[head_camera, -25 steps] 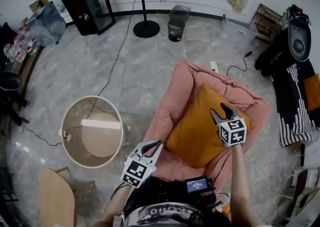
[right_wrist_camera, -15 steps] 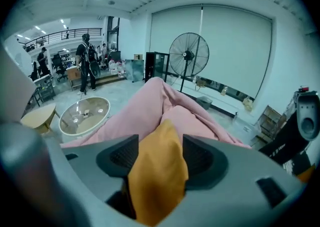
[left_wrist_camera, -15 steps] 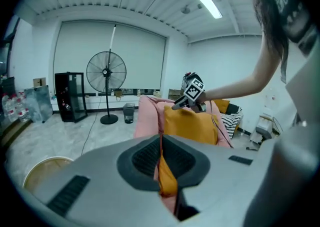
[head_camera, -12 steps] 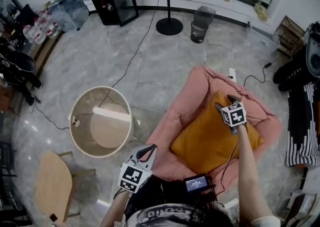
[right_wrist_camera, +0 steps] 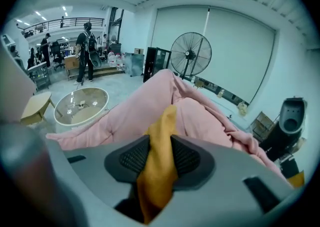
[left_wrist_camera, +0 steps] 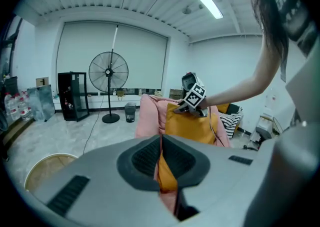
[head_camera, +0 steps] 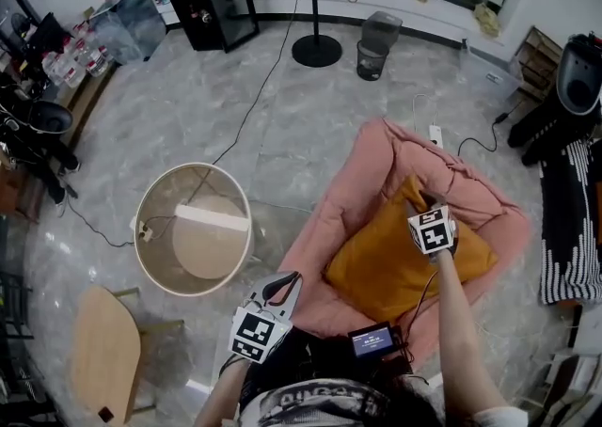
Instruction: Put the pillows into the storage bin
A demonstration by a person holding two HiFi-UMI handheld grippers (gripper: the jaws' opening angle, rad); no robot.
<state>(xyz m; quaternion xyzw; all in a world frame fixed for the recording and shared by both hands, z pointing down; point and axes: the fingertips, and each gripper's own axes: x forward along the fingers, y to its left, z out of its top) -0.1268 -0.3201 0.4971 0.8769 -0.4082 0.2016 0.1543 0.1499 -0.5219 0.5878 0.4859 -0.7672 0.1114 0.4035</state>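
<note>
The storage bin (head_camera: 155, 195) stands open on the floor at the left. The left tongs (head_camera: 287, 280) are pressed together on nothing, beside the pink cushion (head_camera: 376, 162). The orange pillow (head_camera: 386, 260) lies on that cushion, its far corner pinched by the right tongs (head_camera: 428, 201), whose jaws have just been closing. The pinch should be judged firm before lifting; the near edge might be taken by the left tongs.
</note>
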